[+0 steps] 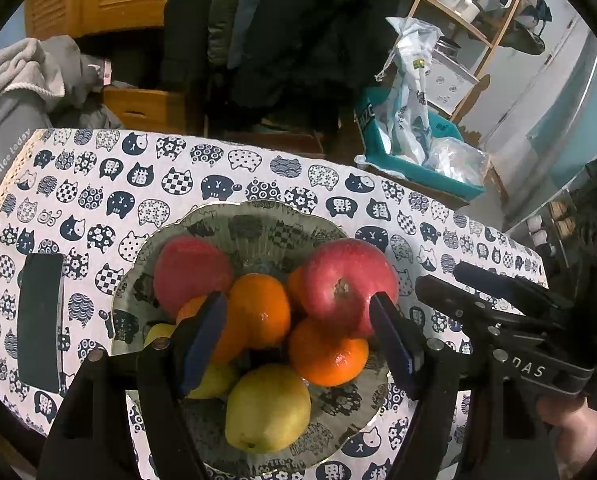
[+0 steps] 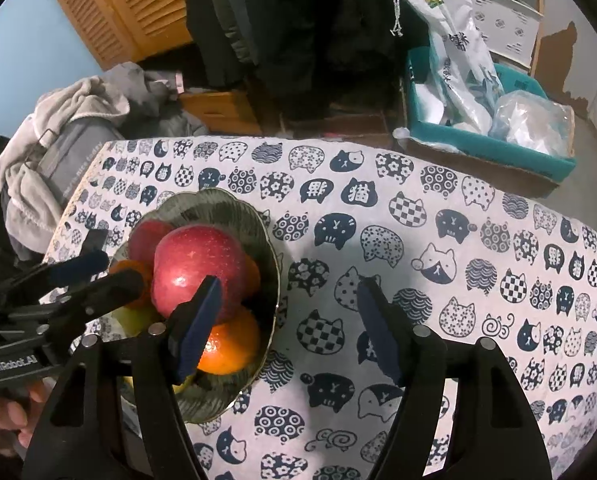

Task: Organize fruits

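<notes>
You have red apples [image 1: 348, 282], oranges [image 1: 258, 310] and yellow-green pears [image 1: 268, 408] all heaped in the scalloped glass bowl [image 1: 258, 210], none beside it, with your left gripper [image 1: 298, 344] and right gripper [image 2: 288, 320] half-open, empty.

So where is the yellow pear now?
In the left wrist view, the yellow pear lies at the near edge of the glass bowl, just below an orange, between the open left tongs.
</notes>
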{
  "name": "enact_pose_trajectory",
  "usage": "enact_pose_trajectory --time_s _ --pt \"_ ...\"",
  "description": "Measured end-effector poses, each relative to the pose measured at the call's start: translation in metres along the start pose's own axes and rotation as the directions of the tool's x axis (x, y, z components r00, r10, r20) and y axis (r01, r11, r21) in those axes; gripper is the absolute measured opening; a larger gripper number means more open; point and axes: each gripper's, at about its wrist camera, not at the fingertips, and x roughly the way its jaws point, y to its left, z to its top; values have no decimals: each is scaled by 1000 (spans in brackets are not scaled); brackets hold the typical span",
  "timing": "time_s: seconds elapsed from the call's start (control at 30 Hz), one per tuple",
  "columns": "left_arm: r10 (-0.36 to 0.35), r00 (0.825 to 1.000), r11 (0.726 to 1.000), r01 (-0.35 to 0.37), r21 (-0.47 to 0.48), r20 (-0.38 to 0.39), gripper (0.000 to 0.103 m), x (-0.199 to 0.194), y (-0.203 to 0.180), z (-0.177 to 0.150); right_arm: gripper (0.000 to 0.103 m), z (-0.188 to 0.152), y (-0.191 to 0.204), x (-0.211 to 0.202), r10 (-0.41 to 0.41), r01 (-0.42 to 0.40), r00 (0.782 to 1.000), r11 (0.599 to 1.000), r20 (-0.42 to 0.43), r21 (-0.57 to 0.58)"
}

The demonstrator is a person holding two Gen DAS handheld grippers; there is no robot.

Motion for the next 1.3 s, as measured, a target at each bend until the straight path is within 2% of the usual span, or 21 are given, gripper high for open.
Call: enact_pose_trajectory --time_s 0.57,0.63,0.7,1.03,1.3 --pt "-43 997 998 39 50 67 76 -52 -20 -5 73 -3 0 -51 -39 41 996 999 83 -28" --pt "-36 995 997 30 69 89 77 -64 -23 -5 73 -3 1 -61 -47 51 994 998 102 -39" --pt "-20 994 997 13 72 108 84 -74 -26 -6 76 -4 3 -74 -58 64 990 997 126 -48" --pt "2 980 996 -21 91 201 88 -119 -38 -8 82 -3 5 -134 -73 85 965 996 251 -38" --pt "10 963 988 -51 147 268 99 -148 -58 -10 85 -2 3 -181 -74 81 931 997 358 -6"
